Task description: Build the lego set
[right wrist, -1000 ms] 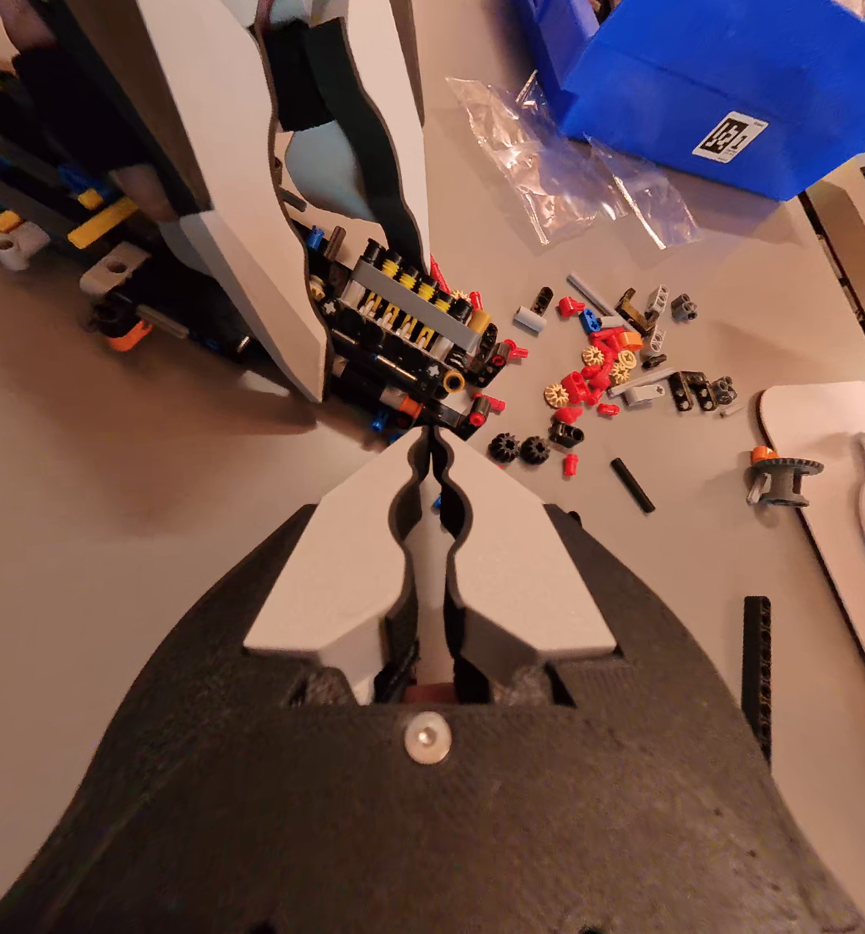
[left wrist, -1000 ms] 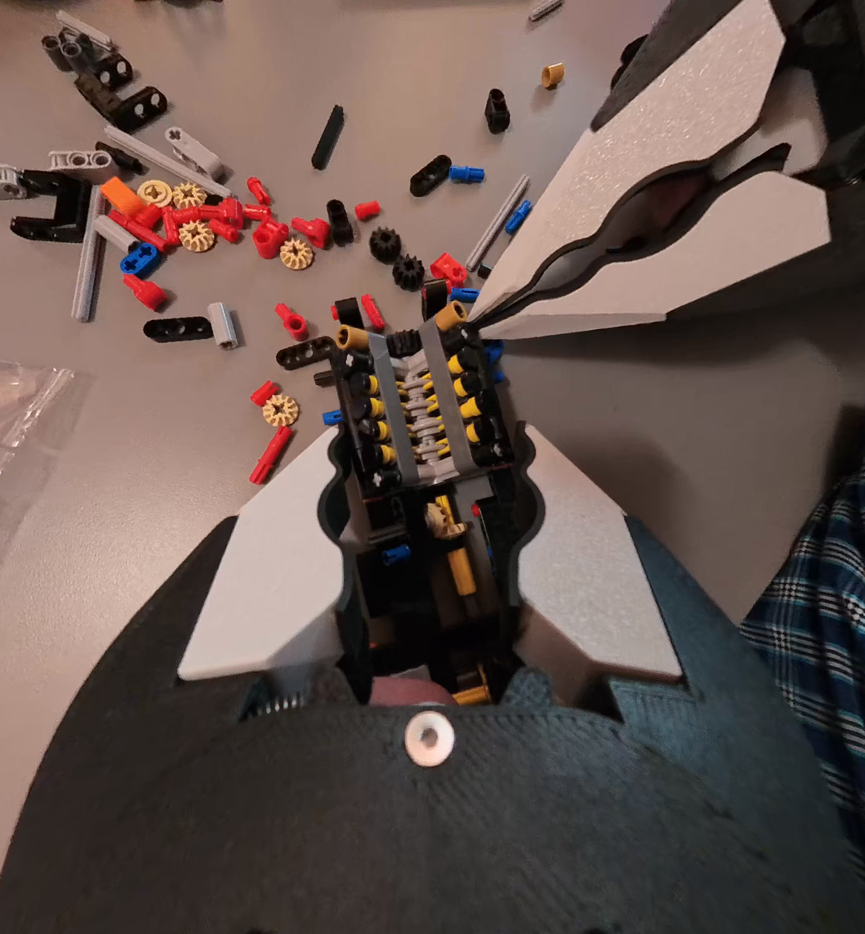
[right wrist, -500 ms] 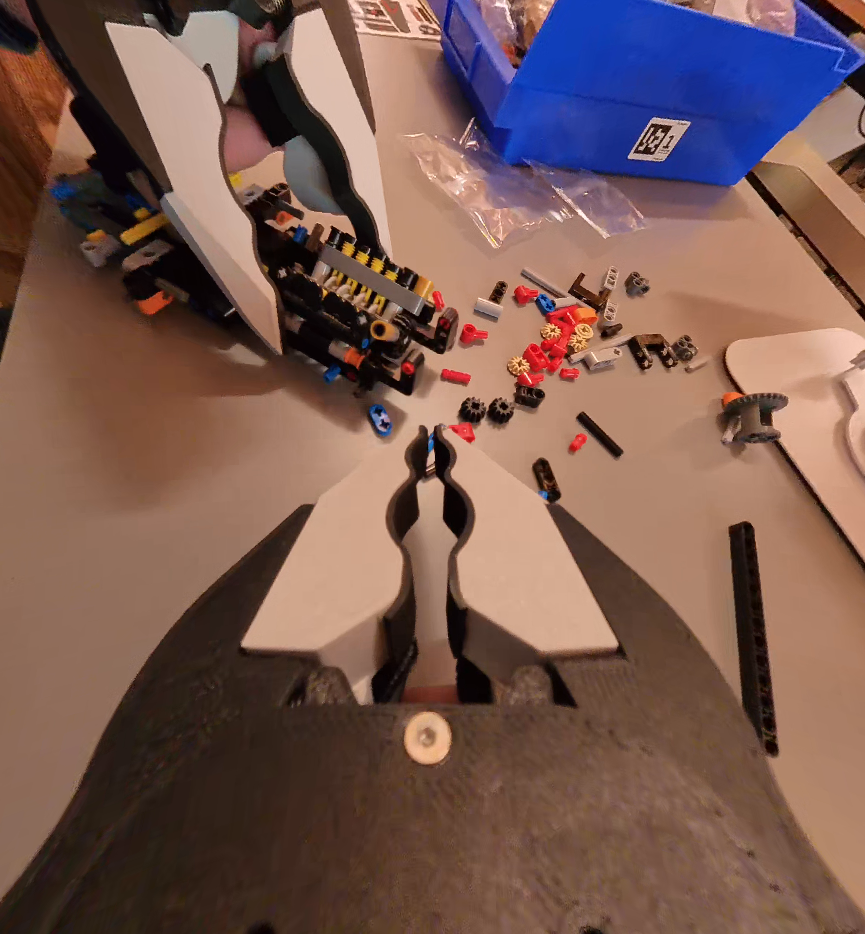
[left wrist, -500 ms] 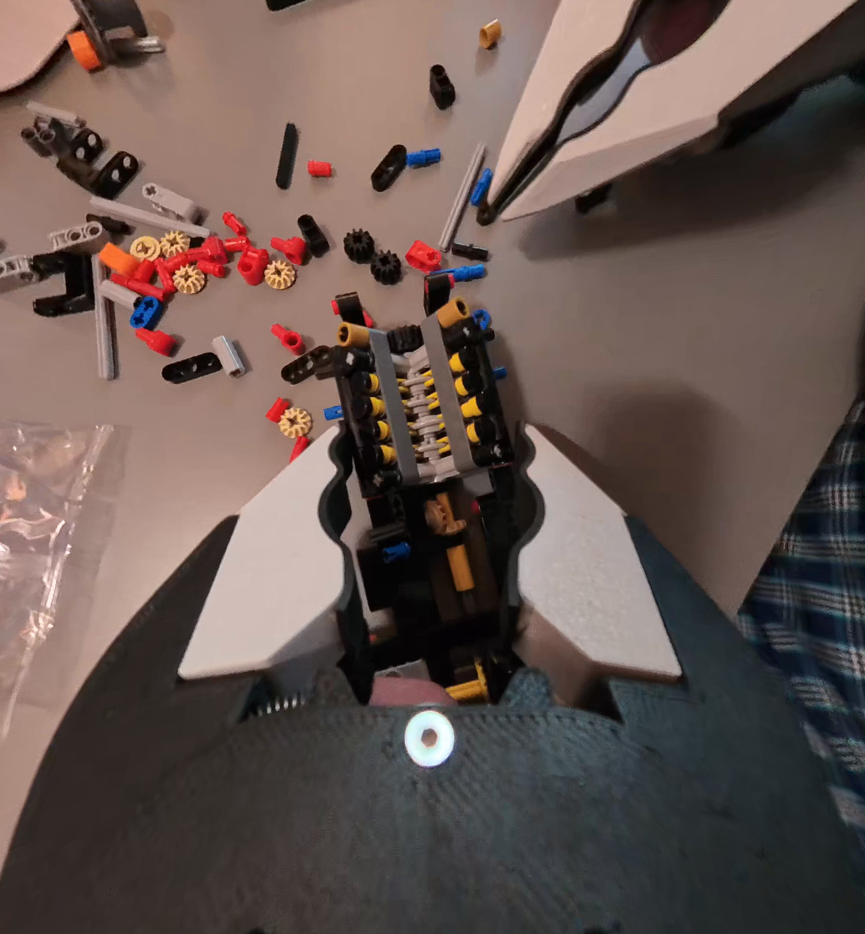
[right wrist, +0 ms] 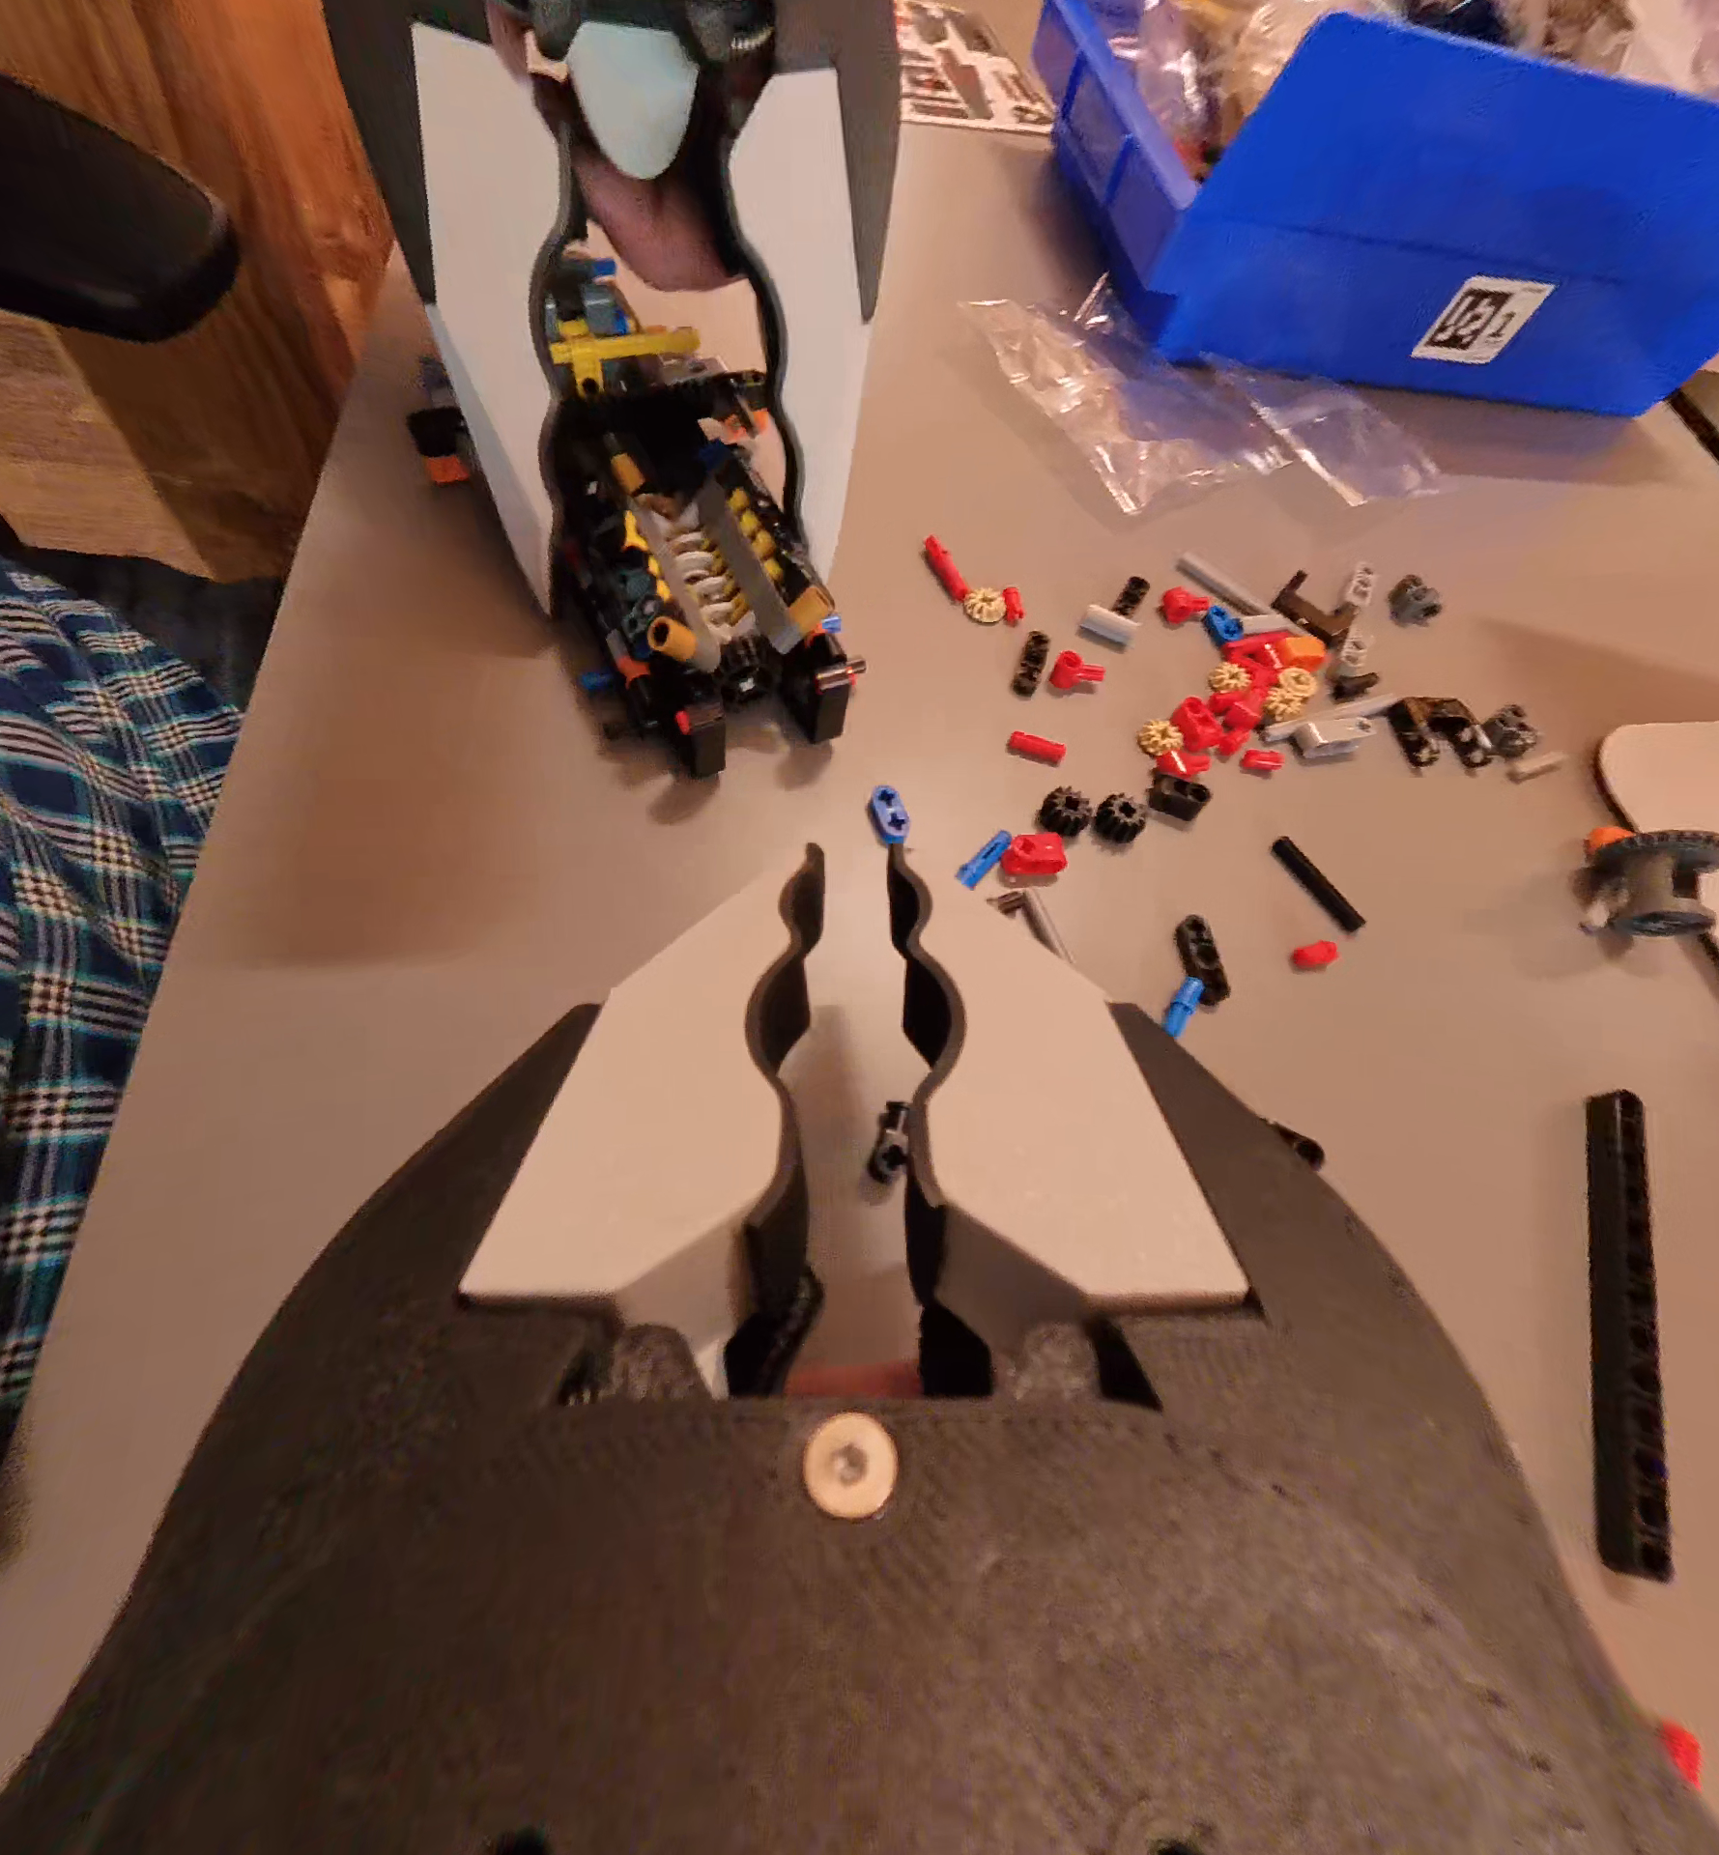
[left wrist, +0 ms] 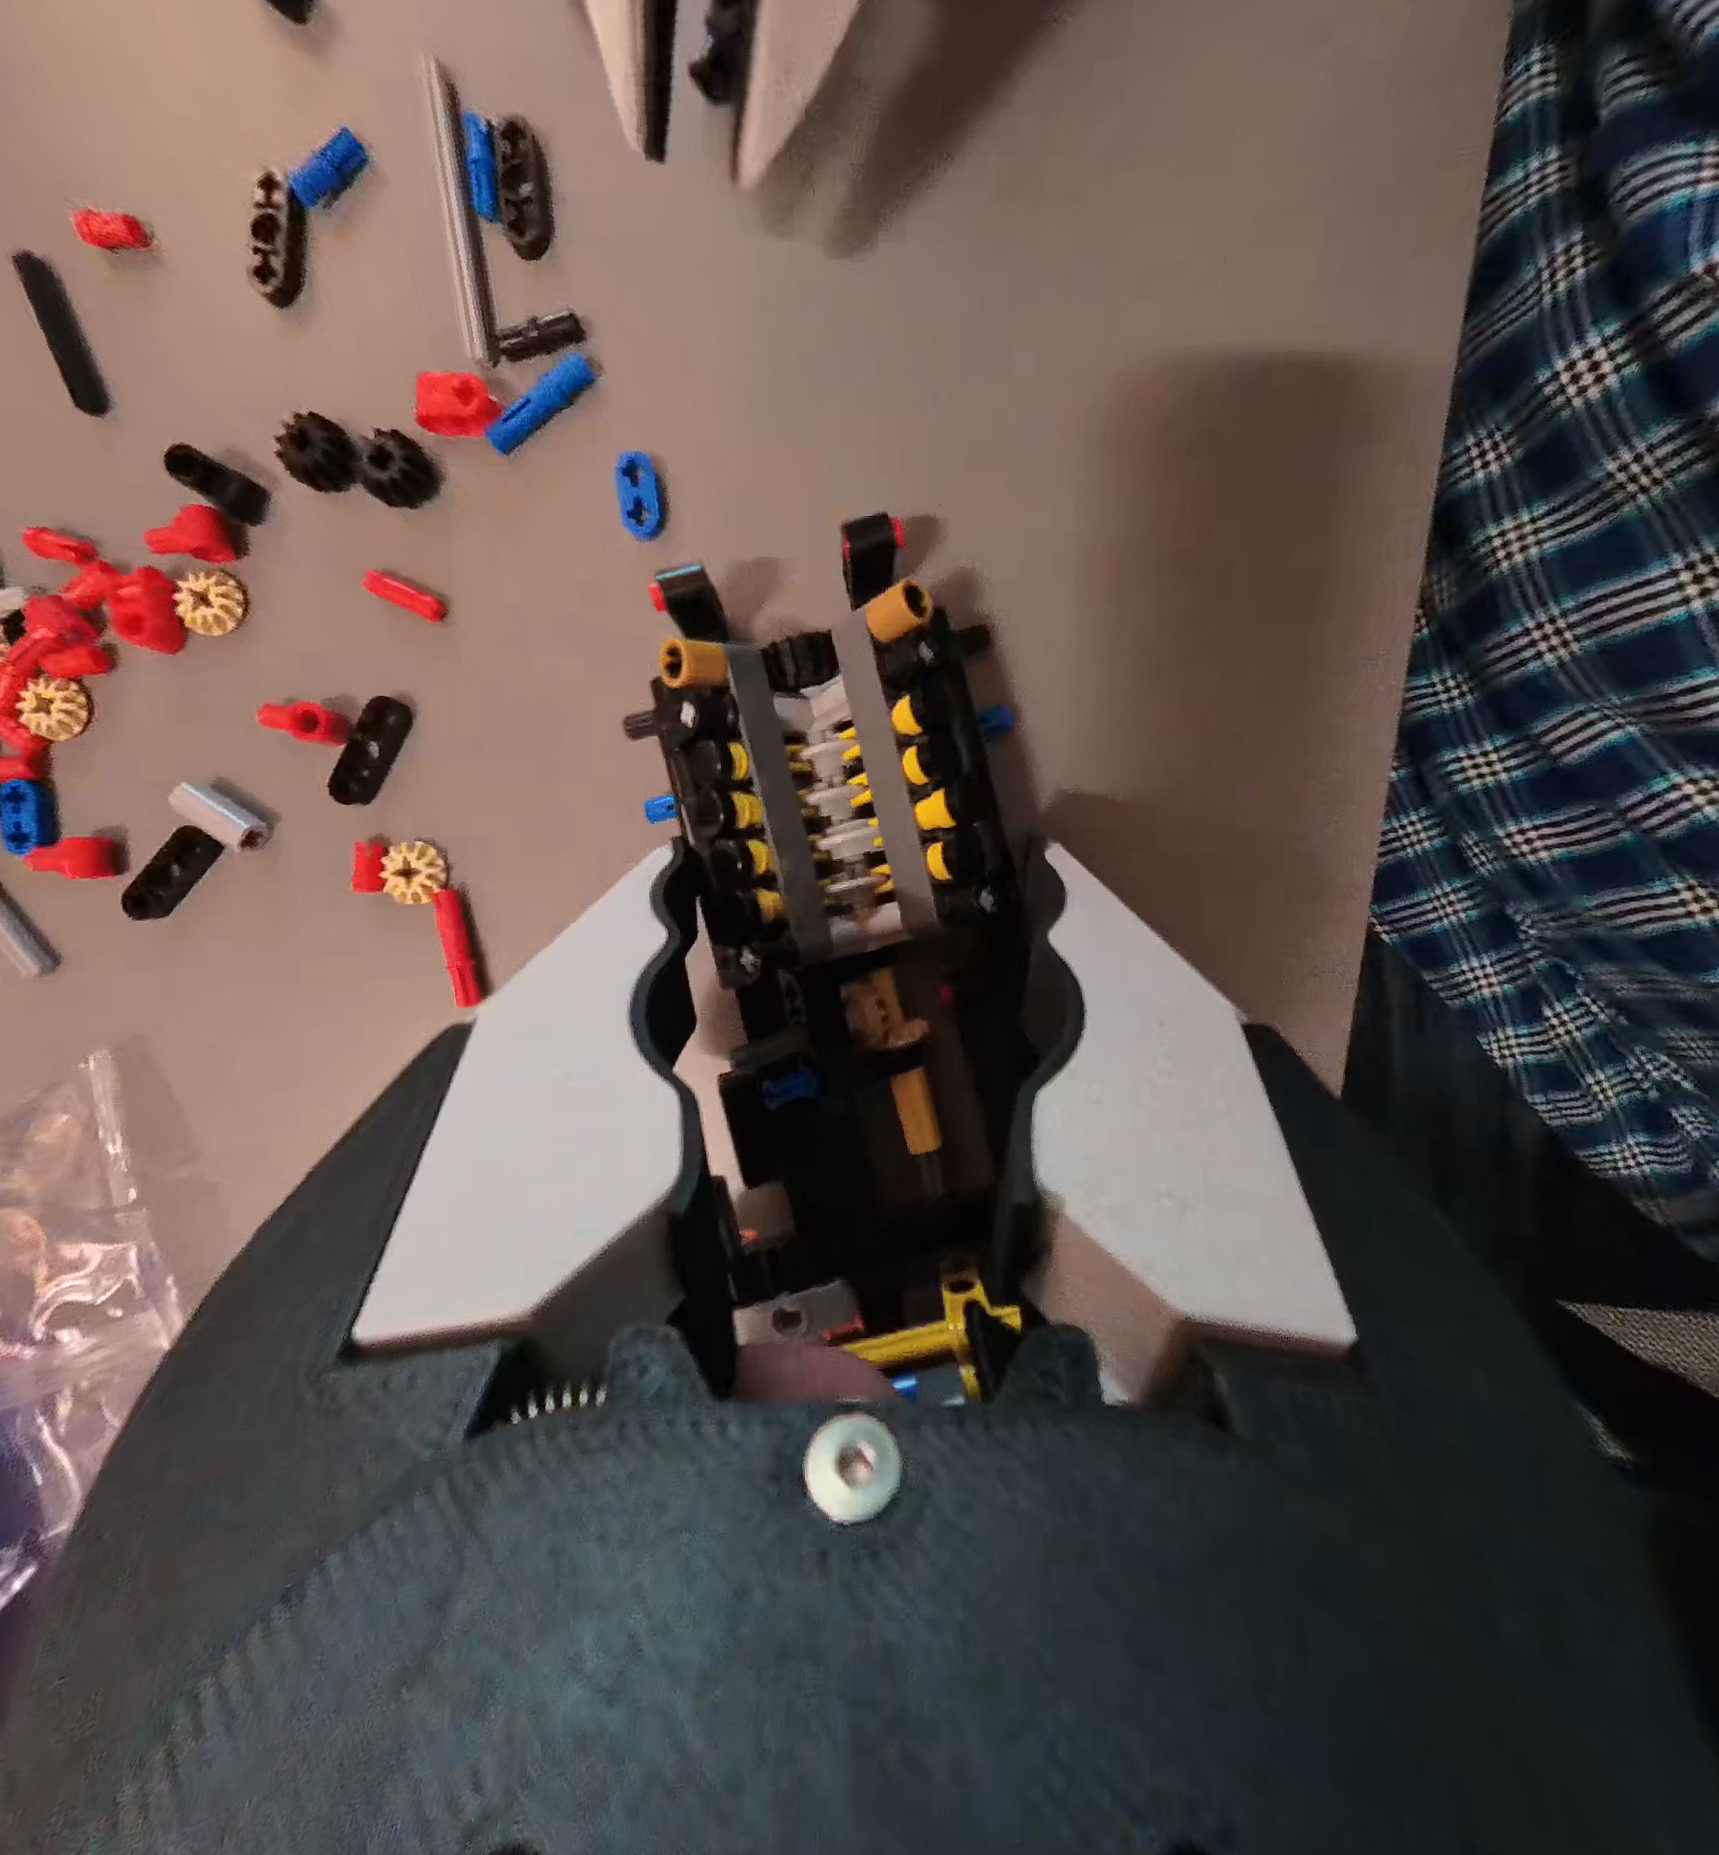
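My left gripper (left wrist: 860, 868) is shut on the lego assembly (left wrist: 825, 803), a black block with yellow pins and two grey strips, resting on the grey table. In the right wrist view the left gripper (right wrist: 684, 592) and the assembly (right wrist: 714, 622) stand at the far side, front end towards me. My right gripper (right wrist: 855, 861) is slightly open and empty, a short way in front of the assembly. A small black pin (right wrist: 890, 1139) lies on the table between its fingers. A small blue link (right wrist: 890, 808) lies just past its tips. The right gripper (left wrist: 699, 151) also shows at the top of the left wrist view.
Loose red, black, tan and grey parts (right wrist: 1236, 693) lie to the right of the assembly, also seen in the left wrist view (left wrist: 82, 652). A blue bin (right wrist: 1437, 231) and plastic bags (right wrist: 1186, 412) stand behind. A long black beam (right wrist: 1628, 1325), a wheel hub (right wrist: 1658, 878) and a plaid sleeve (right wrist: 52, 803) are near. Left tips to right tips: about 11 centimetres.
My right gripper has drawn back from the assembly's front end and opened a little. My left gripper has turned the assembly so that its front faces the right gripper.
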A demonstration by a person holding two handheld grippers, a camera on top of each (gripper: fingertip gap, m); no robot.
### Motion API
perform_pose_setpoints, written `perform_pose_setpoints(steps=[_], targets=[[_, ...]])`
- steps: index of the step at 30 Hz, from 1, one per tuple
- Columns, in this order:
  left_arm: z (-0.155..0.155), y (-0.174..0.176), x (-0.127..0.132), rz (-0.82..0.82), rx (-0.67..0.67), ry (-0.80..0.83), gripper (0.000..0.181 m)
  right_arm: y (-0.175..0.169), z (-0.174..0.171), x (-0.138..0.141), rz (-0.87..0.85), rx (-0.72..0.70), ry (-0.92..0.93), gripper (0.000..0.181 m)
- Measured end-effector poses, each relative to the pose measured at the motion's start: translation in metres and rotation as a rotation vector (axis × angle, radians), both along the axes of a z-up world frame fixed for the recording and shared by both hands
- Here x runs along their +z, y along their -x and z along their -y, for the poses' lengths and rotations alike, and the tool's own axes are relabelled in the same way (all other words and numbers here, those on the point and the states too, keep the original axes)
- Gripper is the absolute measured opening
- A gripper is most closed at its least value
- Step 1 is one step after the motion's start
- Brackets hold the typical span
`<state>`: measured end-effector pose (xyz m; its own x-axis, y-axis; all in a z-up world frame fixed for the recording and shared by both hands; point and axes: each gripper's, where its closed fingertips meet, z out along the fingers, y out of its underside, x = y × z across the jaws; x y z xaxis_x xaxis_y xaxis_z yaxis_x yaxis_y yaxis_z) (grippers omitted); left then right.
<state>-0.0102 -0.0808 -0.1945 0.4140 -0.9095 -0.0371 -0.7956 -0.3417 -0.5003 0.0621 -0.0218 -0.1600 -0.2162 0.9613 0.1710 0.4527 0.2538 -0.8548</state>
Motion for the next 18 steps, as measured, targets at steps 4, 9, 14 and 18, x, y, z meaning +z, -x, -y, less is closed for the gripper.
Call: perform_pose_setpoints(steps=[4,9,14,18], targets=[[-0.002,0.003,0.006,-0.012,0.024,-0.005,0.077,0.004,0.008,0.0,0.012,0.057,0.036,0.021],[0.003,0.008,0.013,-0.018,0.156,-0.036,0.081,0.015,0.017,0.0,0.049,0.13,0.083,0.031],[0.012,0.021,0.01,-0.081,0.236,-0.058,0.07,0.028,0.022,-0.006,0.103,0.208,0.109,0.046],[0.014,0.024,0.007,-0.101,0.251,-0.061,0.062,0.033,0.027,-0.011,0.132,0.259,0.076,0.05]])
